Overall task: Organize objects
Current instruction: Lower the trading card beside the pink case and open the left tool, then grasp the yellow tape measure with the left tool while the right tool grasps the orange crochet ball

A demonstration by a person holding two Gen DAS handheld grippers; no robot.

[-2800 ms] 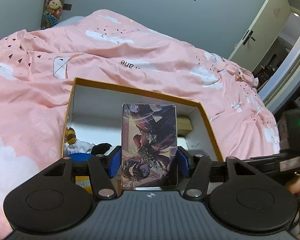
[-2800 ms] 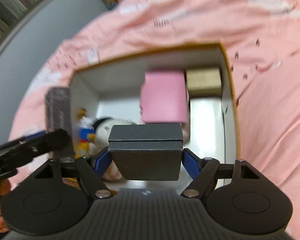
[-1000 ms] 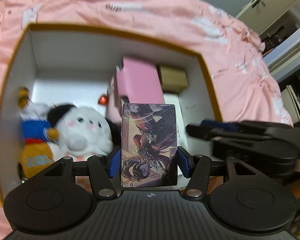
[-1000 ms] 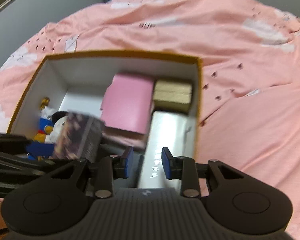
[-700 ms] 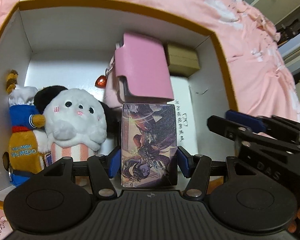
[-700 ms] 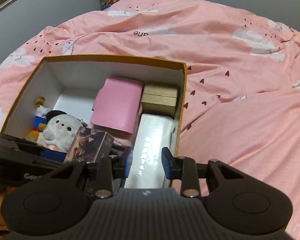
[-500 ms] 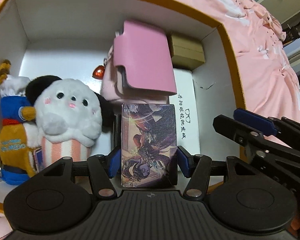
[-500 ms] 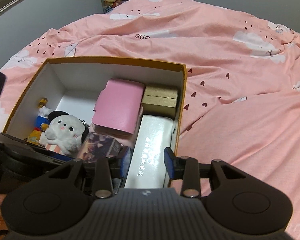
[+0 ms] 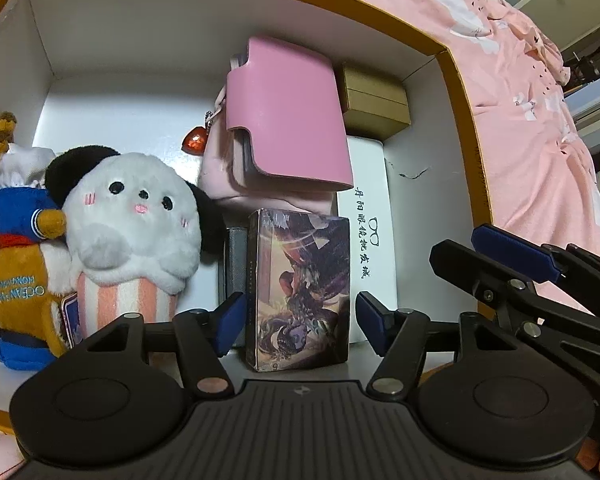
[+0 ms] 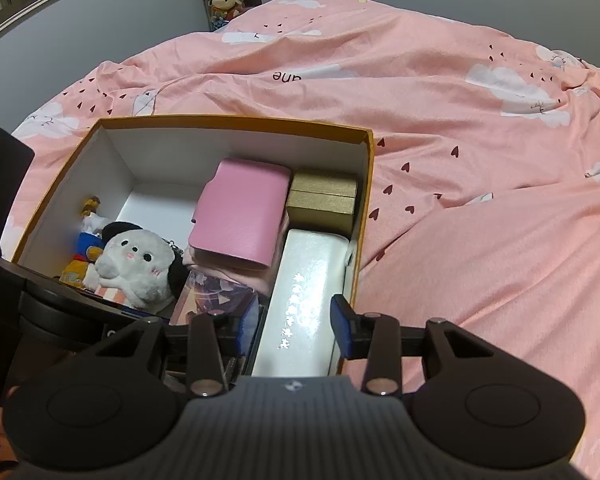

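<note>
The left tongs (image 9: 298, 322) hung low inside the orange-rimmed cardboard box (image 9: 466, 128), their jaws opening, with the illustrated card box (image 9: 300, 288) standing upright between the blue pads (image 9: 230, 316) but no longer pressed by them; a sliver of gap showed on each side, so I judged the step in hand to be the release of that card box into its slot. Just left of these tongs sat the white plush toy (image 9: 134, 220) and, farther left, the duck figure in a blue top (image 9: 18, 248); directly ahead lay the pink wallet (image 9: 286, 120), with the gold gift box (image 9: 374, 106) ahead and to the right, and the long white case (image 9: 374, 224) just right of the card box. The right tongs (image 10: 292, 330) hovered above the near end of that white case (image 10: 304, 300), jaws opening with nothing clamped in them (the case lay below them rather than between the pads). The box rested on the bed's pink duvet (image 10: 460, 160). The card box appeared to lean against a grey item behind it, whose nature I could not tell. The next move would probably call for lifting the left tongs straight up and clear, without brushing the card box and tipping it onto the plush.
</note>
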